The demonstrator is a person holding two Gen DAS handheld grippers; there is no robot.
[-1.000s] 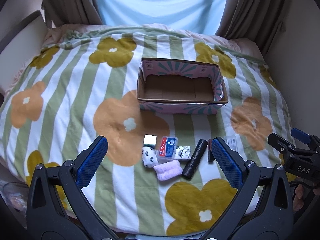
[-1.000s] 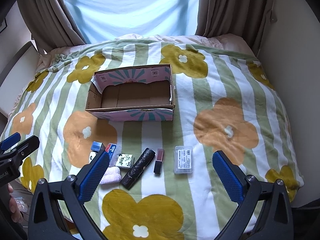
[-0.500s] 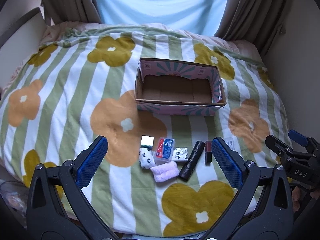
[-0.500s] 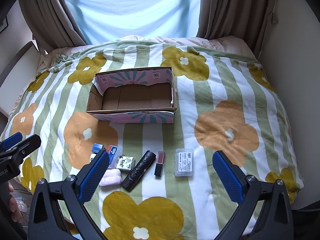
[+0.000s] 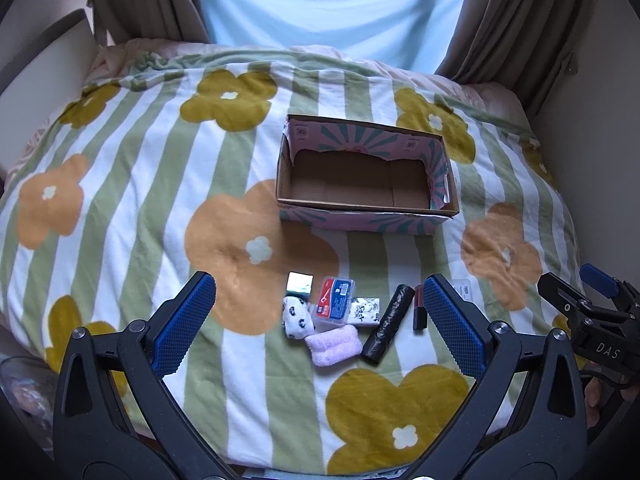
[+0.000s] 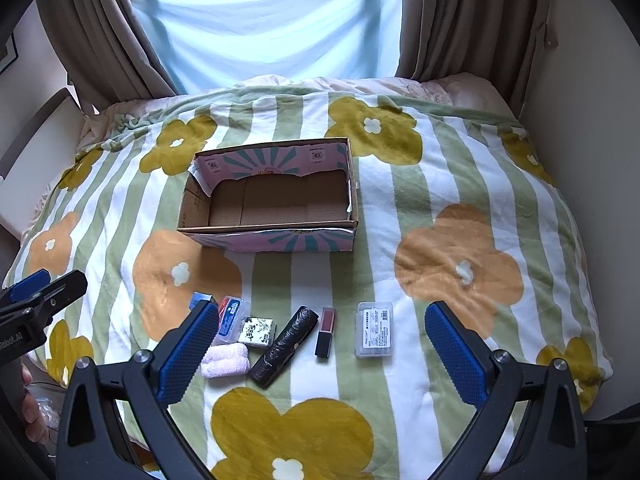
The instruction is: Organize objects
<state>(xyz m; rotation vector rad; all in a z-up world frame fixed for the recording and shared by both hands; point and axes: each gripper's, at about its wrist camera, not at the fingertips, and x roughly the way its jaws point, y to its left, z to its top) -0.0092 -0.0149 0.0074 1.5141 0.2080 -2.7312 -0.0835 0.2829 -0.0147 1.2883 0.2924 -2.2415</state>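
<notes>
I am holding my left claw [image 5: 320, 312] and right claw [image 6: 322, 340] spread wide, both gripping nothing, above the bed [image 6: 460, 184]. The box [image 6: 272, 236] is sitting open mid-bed. Nearer me a row is lying: case [image 6: 374, 334], lipstick [image 6: 325, 331], black roll [image 6: 286, 345], pink towel [image 6: 225, 365].

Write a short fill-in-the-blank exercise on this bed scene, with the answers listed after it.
1. The cardboard box on the bedspread holds ____.
2. Both the left gripper and the right gripper have their jaws ____.
3. The lipstick lies between the clear plastic case and the ____ roll of bags.
4. The folded towel nearest the left gripper is ____ in colour.

Missing words: nothing; open; black; pink
</notes>
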